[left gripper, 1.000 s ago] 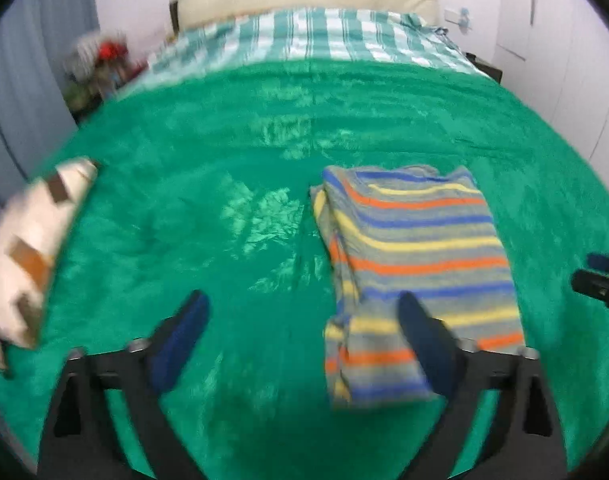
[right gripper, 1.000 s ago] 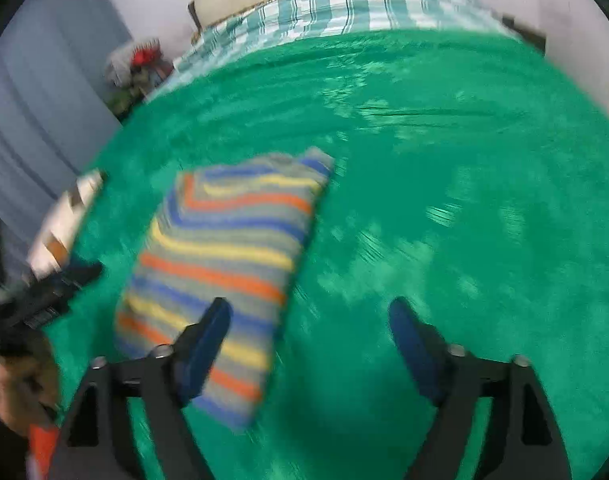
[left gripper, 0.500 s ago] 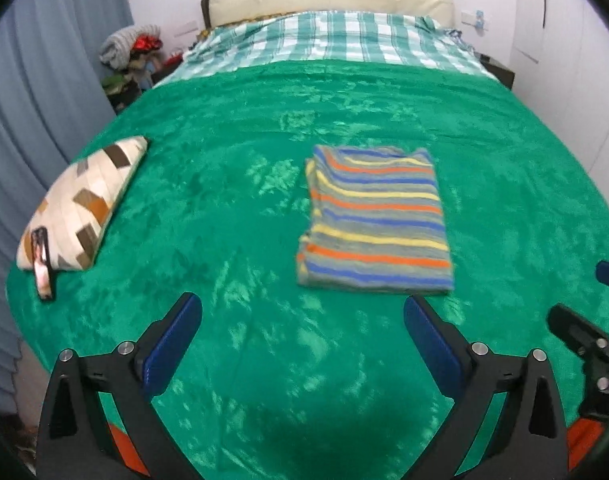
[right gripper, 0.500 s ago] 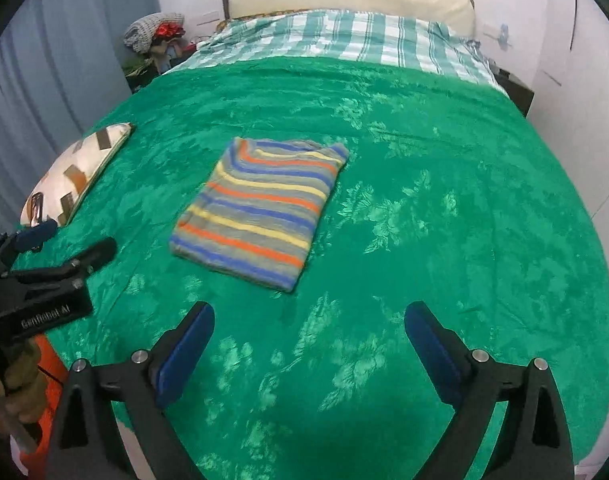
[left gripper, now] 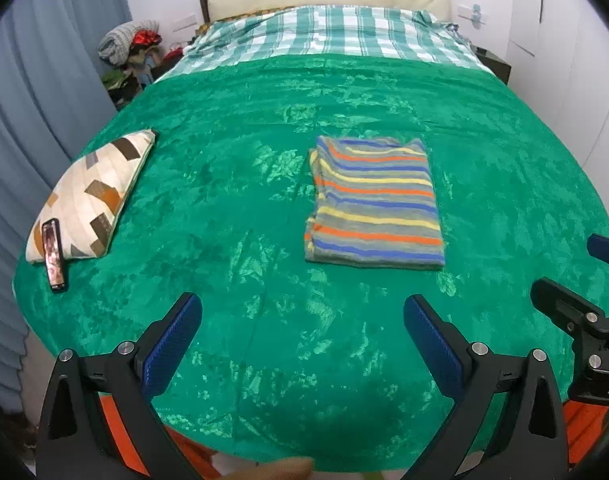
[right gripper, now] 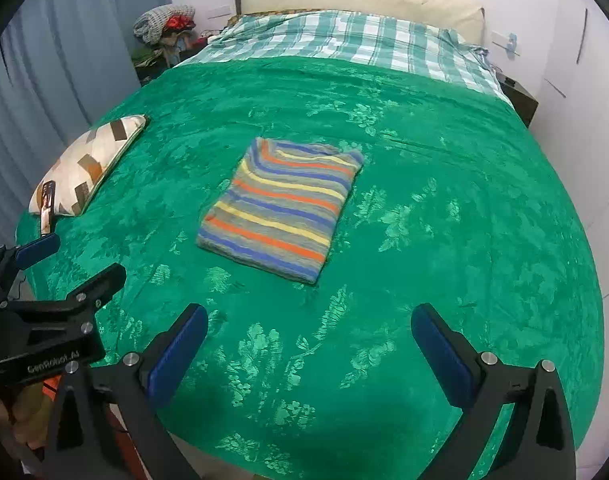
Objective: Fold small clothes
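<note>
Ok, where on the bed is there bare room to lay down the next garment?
Bare green blanket lies right of the folded striped shirt, and between the shirt and the patterned cushion. Crowded only at the left edge, by cushion and phone.

green blanket (left gripper: 224, 208), multicolour striped garment (left gripper: 374, 200), plaid sheet (left gripper: 336, 36)

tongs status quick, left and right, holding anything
Left tongs: open, holding nothing.
Right tongs: jaws opening, nothing between them; the folded striped shirt lies apart on the bed.
</note>
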The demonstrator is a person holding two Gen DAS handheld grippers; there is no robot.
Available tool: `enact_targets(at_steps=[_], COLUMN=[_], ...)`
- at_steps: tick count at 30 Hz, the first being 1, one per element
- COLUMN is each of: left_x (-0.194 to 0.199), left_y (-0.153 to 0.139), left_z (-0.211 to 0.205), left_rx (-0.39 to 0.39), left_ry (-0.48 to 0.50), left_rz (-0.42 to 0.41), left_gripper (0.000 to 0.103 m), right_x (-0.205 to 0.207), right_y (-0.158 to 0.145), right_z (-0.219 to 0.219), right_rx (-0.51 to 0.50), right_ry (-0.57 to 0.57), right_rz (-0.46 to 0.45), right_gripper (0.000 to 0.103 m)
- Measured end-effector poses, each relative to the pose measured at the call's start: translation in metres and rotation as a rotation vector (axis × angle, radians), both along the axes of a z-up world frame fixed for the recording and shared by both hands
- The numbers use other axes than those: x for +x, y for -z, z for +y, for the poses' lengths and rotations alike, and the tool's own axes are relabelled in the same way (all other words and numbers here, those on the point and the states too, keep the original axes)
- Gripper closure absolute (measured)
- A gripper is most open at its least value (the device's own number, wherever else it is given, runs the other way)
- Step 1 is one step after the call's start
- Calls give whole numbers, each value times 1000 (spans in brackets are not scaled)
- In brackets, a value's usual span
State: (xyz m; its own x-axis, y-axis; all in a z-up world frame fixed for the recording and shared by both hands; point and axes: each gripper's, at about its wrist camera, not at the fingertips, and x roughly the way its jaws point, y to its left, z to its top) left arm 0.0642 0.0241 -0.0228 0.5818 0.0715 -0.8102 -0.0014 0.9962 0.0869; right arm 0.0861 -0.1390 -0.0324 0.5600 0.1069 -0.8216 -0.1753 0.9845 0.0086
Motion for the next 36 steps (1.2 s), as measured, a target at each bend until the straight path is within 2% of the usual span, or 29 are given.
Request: enact_targets(at_steps=[8,12,15,19,21,23,26,30,36], left_x=[2,5,6,7,9,12,15,17,24], left_y=[-10,-19,-26,-32,-31,-27,-20,-16,-12], left_z=[0,-2,0,3,5,5,-1,-7,-1], left_rx=[23,96,108,109,86,46,30,29,-16], left_ry=[-7,-31,-43,-5,2,7,7,-8,-65], left_rz=[-15,-63,-110,-168,-150,-96,-33,-15,24], left_gripper=[0,0,0,0,0,0,0,0,0], right_x=[-5,-5,-4,-2,-1,1,2,5,16], right_y=[-12,-14,-16,-19,-20,-21,-22,-24,-23], right_z=[0,-5,-8,-12,-13,-13,-10,-9,-9], right_rx=[-17,-24,-37,-50,-61,-81,-107,-91,-67], right_ry=[6,15,23,34,35,34,33,31,41], right_rz=[-22,-22,-27,-33,-37,-38,-44,-40,-17], right_gripper=[1,1,1,1,1,1,1,1,1])
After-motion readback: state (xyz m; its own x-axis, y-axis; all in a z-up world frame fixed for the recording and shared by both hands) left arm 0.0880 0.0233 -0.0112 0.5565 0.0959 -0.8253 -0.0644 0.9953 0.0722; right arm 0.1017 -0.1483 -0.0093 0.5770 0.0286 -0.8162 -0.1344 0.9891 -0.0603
